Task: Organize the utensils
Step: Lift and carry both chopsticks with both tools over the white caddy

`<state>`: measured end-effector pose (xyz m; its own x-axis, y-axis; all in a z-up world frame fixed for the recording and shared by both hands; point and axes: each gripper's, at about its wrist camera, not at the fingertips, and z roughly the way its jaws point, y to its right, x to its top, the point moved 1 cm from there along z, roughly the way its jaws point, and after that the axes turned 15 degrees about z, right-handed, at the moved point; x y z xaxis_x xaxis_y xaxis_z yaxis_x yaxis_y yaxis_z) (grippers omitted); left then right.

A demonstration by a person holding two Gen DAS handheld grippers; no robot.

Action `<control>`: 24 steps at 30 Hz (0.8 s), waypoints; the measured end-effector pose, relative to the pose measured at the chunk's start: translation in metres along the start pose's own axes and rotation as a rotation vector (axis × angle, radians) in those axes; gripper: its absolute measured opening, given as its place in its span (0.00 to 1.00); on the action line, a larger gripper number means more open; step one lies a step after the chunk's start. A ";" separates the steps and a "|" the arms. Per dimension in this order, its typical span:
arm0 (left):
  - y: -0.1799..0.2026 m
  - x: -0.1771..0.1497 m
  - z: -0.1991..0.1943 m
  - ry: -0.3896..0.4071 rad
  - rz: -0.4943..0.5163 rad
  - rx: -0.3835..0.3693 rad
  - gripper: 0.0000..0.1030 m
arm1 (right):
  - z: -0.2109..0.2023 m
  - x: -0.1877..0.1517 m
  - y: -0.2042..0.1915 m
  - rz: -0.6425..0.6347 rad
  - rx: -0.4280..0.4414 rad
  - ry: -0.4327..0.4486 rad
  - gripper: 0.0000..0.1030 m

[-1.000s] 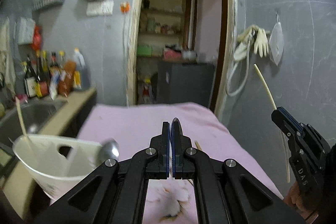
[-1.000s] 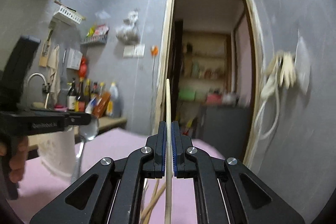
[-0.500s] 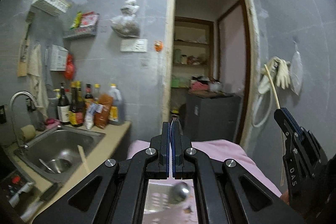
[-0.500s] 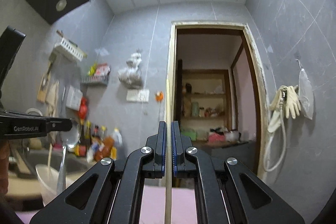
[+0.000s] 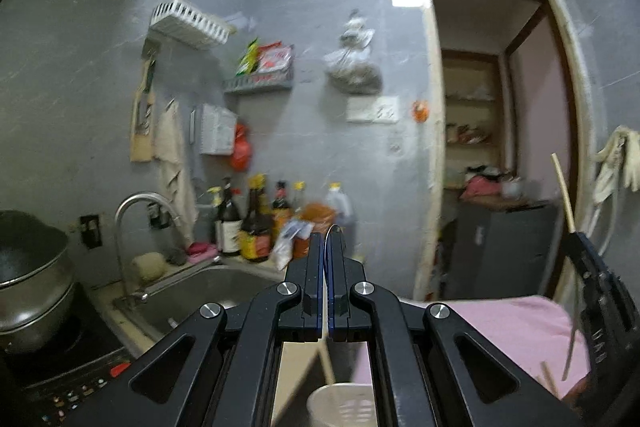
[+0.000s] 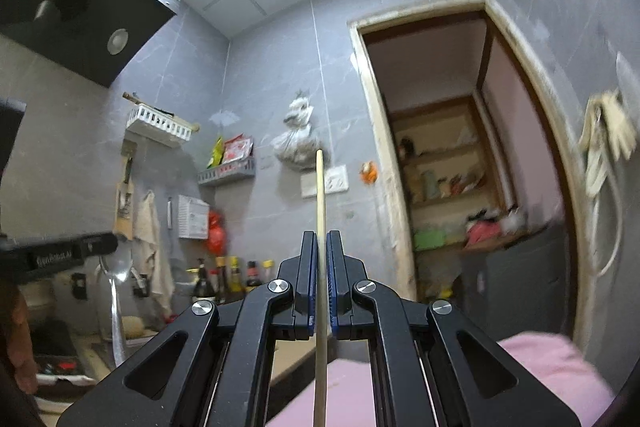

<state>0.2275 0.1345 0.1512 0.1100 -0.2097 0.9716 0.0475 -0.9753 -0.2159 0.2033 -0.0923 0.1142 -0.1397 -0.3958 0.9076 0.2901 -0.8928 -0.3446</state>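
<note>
Above the pink cloth (image 6: pixel 552 367) we held the right gripper (image 6: pixel 321 259) clenched on an upright chopstick (image 6: pixel 319 187). Our left gripper (image 5: pixel 326 251) pinched a spoon (image 6: pixel 118 291), directly over the white holder (image 5: pixel 344 403).

My matte black two-finger left gripper (image 5: pixel 325 247) has blue pads, silver screws. Right gripper (image 6: pixel 321 247) identical. White lettering on the side.
</note>
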 end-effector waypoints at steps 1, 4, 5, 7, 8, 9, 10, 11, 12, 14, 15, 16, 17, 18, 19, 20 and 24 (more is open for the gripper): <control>-0.001 -0.005 0.004 -0.017 -0.001 0.013 0.00 | 0.004 -0.002 0.003 0.024 0.002 -0.020 0.03; -0.002 -0.024 0.015 -0.050 -0.015 0.052 0.00 | 0.012 -0.006 0.009 0.081 0.009 -0.065 0.03; -0.001 -0.032 0.020 -0.062 -0.014 0.066 0.00 | 0.014 -0.007 0.010 0.092 0.015 -0.080 0.03; -0.001 -0.040 0.026 -0.078 -0.014 0.084 0.00 | 0.016 -0.010 0.009 0.101 0.025 -0.098 0.03; 0.000 -0.045 0.028 -0.085 -0.015 0.091 0.00 | 0.017 -0.012 0.007 0.103 0.030 -0.107 0.03; -0.002 -0.047 0.030 -0.091 -0.018 0.094 0.00 | 0.017 -0.013 0.006 0.107 0.037 -0.116 0.03; -0.001 -0.050 0.031 -0.097 -0.022 0.094 0.00 | 0.018 -0.014 0.004 0.110 0.039 -0.120 0.03; -0.001 -0.053 0.031 -0.102 -0.025 0.090 0.00 | 0.019 -0.015 0.002 0.116 0.044 -0.125 0.03; -0.001 -0.054 0.032 -0.105 -0.027 0.086 0.00 | 0.020 -0.017 0.000 0.123 0.049 -0.129 0.03; 0.000 -0.055 0.031 -0.100 -0.028 0.084 0.00 | 0.021 -0.019 -0.005 0.123 0.049 -0.132 0.03; 0.000 -0.056 0.031 -0.099 -0.032 0.081 0.00 | 0.022 -0.022 -0.008 0.116 0.047 -0.133 0.03; 0.000 -0.057 0.030 -0.100 -0.039 0.074 0.00 | 0.023 -0.024 -0.011 0.109 0.042 -0.131 0.03; 0.000 -0.059 0.031 -0.103 -0.045 0.067 0.00 | 0.023 -0.028 -0.015 0.099 0.039 -0.130 0.03; 0.000 -0.058 0.031 -0.105 -0.049 0.063 0.00 | 0.024 -0.031 -0.017 0.092 0.035 -0.130 0.03; 0.000 -0.058 0.032 -0.111 -0.052 0.057 0.00 | 0.025 -0.036 -0.019 0.078 0.028 -0.132 0.03; 0.000 -0.060 0.033 -0.115 -0.054 0.051 0.00 | 0.025 -0.040 -0.021 0.068 0.024 -0.134 0.03; -0.001 -0.062 0.037 -0.128 -0.065 0.035 0.00 | 0.028 -0.055 -0.022 0.043 0.008 -0.144 0.03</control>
<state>0.2575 0.1510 0.0878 0.2307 -0.1332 0.9639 0.0935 -0.9830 -0.1582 0.2307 -0.0448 0.0790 0.0104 -0.3984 0.9172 0.3001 -0.8737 -0.3829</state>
